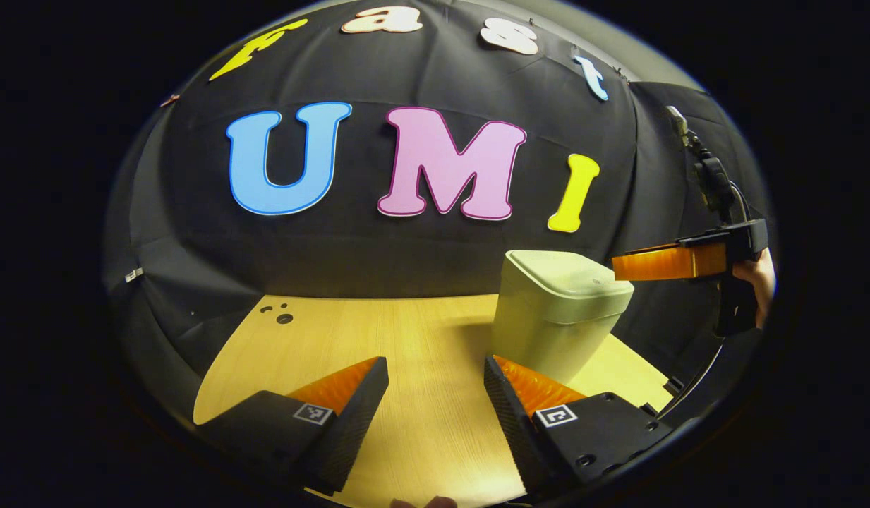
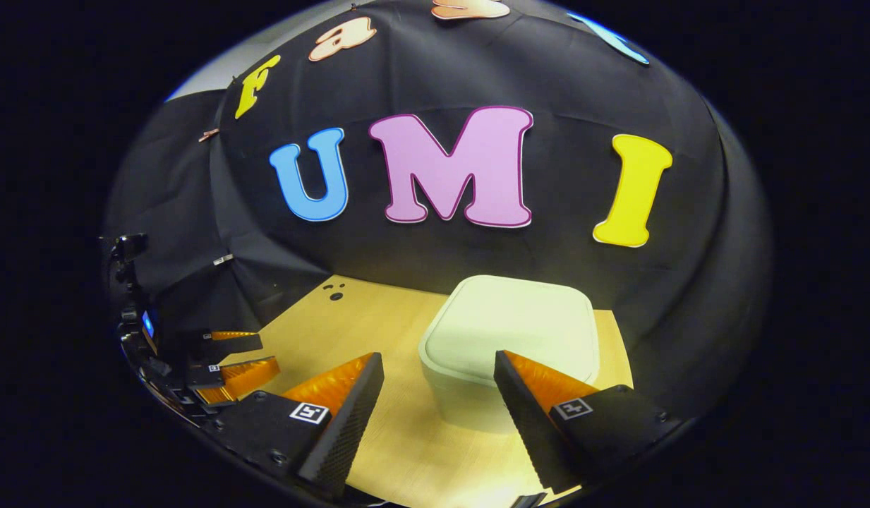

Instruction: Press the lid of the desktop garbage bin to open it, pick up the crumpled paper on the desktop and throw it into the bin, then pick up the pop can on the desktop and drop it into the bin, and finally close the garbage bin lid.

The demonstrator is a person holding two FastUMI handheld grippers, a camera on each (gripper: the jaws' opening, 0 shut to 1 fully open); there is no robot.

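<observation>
Currently: bin (image 2: 509, 346), lid (image 2: 512, 321) shut, on tabletop (image 1: 378, 331), under my right fingers (image 2: 438, 409). Left fingers (image 1: 435, 416) nearby. Both pairs wide apart, empty. Lid likely stiff, smooth plastic with spring latch; press top, don't grasp.

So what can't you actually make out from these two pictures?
- Inside of the garbage bin: hidden in both views by its shut lid, so whether paper or can went in is unknown.
- Bin's base: in the right gripper view, partly covered by the right gripper.
- Near table edge: cut off below both views.
- Hand holding the right gripper: mostly cut off at the left gripper view's edge.
</observation>
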